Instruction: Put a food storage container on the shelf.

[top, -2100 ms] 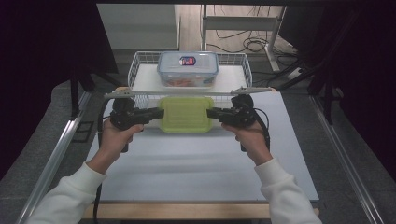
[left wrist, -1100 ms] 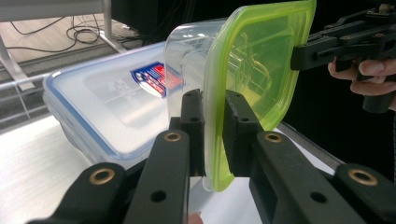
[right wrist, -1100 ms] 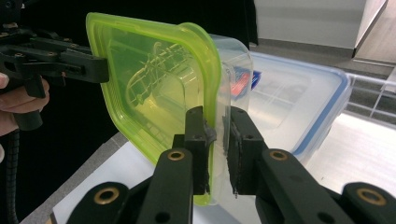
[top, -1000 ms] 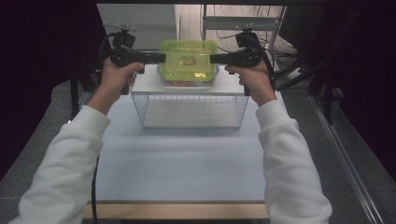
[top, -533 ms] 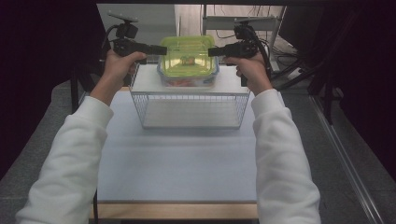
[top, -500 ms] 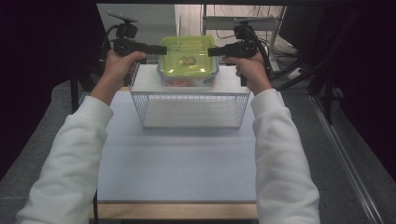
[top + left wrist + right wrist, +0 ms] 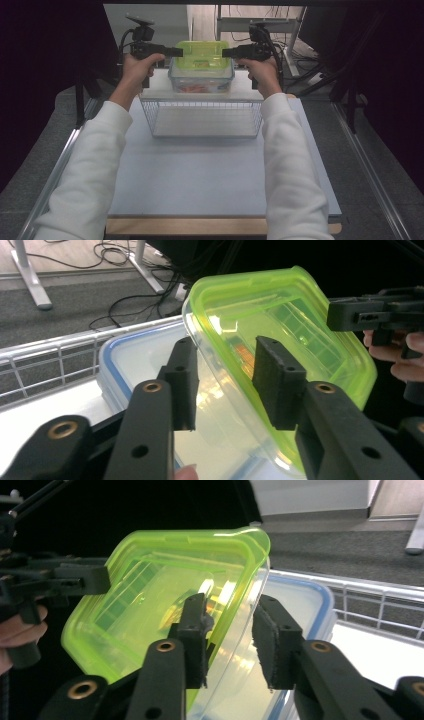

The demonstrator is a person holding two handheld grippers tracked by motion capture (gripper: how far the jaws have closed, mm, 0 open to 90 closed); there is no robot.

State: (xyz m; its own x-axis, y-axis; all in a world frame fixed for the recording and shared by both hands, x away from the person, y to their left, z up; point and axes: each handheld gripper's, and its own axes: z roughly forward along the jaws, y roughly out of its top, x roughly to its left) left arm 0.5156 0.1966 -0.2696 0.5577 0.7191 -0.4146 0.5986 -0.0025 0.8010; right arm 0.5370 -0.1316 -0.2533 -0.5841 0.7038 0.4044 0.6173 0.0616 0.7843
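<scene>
A clear container with a green lid (image 7: pixel 202 52) sits on top of a blue-lidded container (image 7: pixel 200 86) in the far part of the wire basket (image 7: pixel 200 102). My left gripper (image 7: pixel 177 51) is at its left end and my right gripper (image 7: pixel 226 52) at its right end. In the left gripper view my jaws (image 7: pixel 227 385) straddle the green-lidded container (image 7: pixel 300 325) with its end wall between the spread pads. The right gripper view shows my jaws (image 7: pixel 230 640) astride the other end (image 7: pixel 150 590). Both pairs of jaws have just been opening.
The basket stands at the far end of a white table (image 7: pixel 200 175). Its near part holds nothing. Cables and desk legs (image 7: pixel 235 22) lie on the floor beyond. A metal rail (image 7: pixel 365 170) runs along the table's right side.
The green-lidded container went from the basket's near side to the far side and sank onto the blue-lidded one. Both grippers' jaws have spread apart from its ends.
</scene>
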